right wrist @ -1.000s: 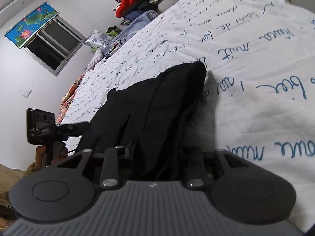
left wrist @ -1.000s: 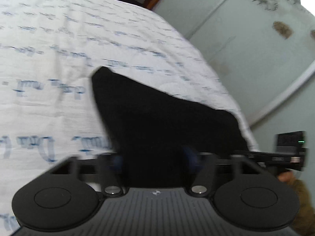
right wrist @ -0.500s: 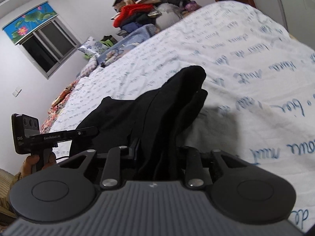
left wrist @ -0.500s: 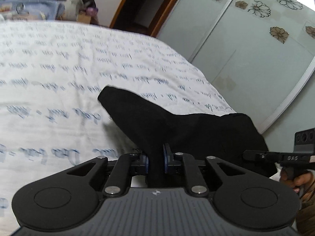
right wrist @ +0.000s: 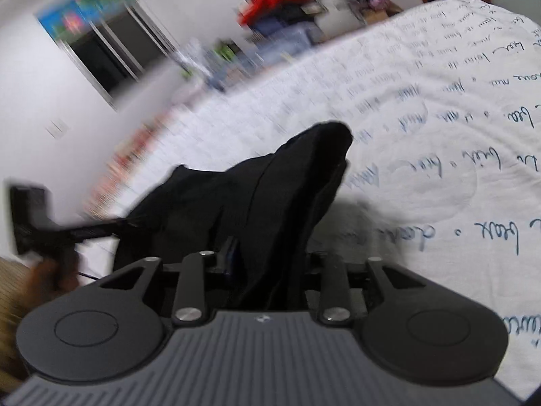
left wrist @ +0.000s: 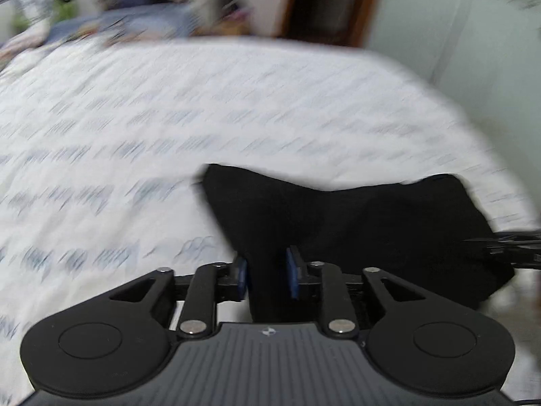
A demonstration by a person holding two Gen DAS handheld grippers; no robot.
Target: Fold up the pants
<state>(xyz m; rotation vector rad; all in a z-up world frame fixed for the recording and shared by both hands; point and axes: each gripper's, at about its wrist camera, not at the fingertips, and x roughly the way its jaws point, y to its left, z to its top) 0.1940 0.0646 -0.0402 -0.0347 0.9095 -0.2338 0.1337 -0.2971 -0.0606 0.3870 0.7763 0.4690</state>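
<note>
I am gripping the black pants (left wrist: 355,226) with both tools over the bed (left wrist: 169,128), whose white sheet carries blue handwriting print. Left gripper (left wrist: 267,274): my fingers (left wrist: 241,274) are sitting at a narrow gap with a bunched fold of the dark cloth pinched between the blue pads; the fabric is filling the whole space between them. From this view the pants are spreading away from the fingers in a broad dark sheet, one corner pointing up-left on the bed, the other side running right toward the bed's edge. Right gripper (right wrist: 267,270): the fingers are also closed down on a thick gathered bundle of the same pants (right wrist: 270,203); one blue pad is just showing at the left side of the bundle, the other is hidden by cloth. In this view the pants are rising from the fingers to a peaked fold lying on the sheet, near the printed writing. The left tool's body is showing blurred at the far left of the right wrist view, at the cloth's other side. Both views are motion-blurred. Background: a pile of clothes (right wrist: 284,3) past the bed's far end, and a window (right wrist: 101,47).
</note>
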